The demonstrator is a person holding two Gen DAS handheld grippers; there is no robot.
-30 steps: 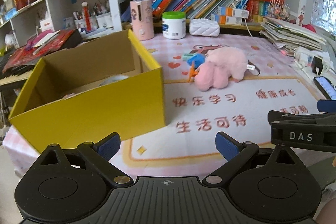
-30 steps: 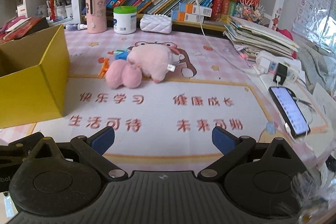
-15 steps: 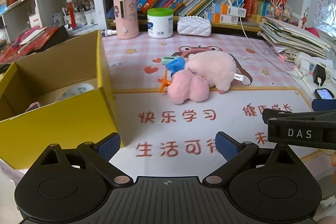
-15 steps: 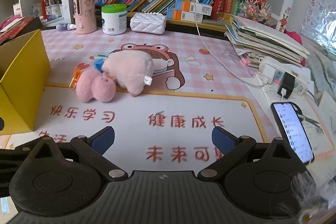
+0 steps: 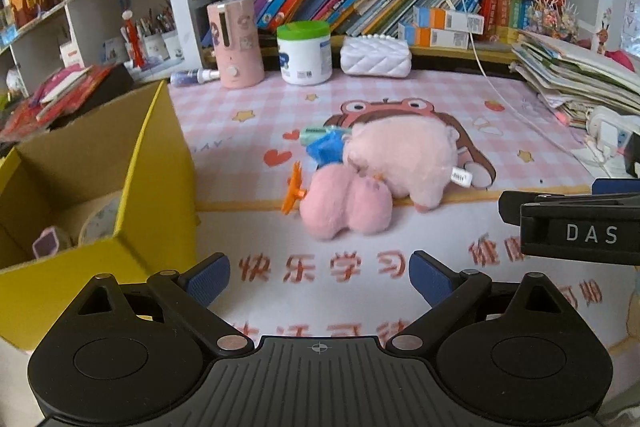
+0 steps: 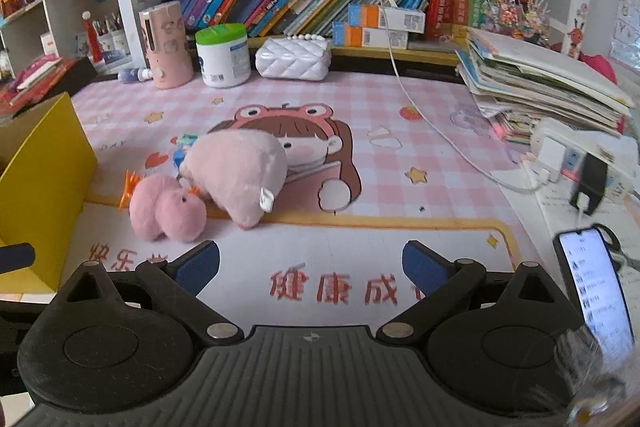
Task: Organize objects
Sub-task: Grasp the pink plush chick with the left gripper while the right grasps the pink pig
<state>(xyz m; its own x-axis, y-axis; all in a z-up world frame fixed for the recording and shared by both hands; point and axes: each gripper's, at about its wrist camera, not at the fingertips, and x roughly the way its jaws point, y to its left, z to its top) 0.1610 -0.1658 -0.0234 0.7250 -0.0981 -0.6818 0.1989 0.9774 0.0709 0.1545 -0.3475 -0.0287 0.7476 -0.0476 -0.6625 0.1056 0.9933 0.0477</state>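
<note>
Bookshelves back a pink-mat tabletop (image 6: 400,227). I see my left claw (image 5: 319,277) and right claw (image 6: 311,263) both spread wide, empty, above the mat. Ahead lies the pink plush toy (image 5: 384,175), touching a blue toy (image 5: 326,149). Only the left view looks into the yellow box (image 5: 132,195); only the right view shows the lit phone (image 6: 592,283).

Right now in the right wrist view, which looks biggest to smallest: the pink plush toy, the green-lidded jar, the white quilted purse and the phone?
1. pink plush toy
2. phone, though it lies nearest the camera, so it may only look big
3. white quilted purse and green-lidded jar: too alike to rank
</note>
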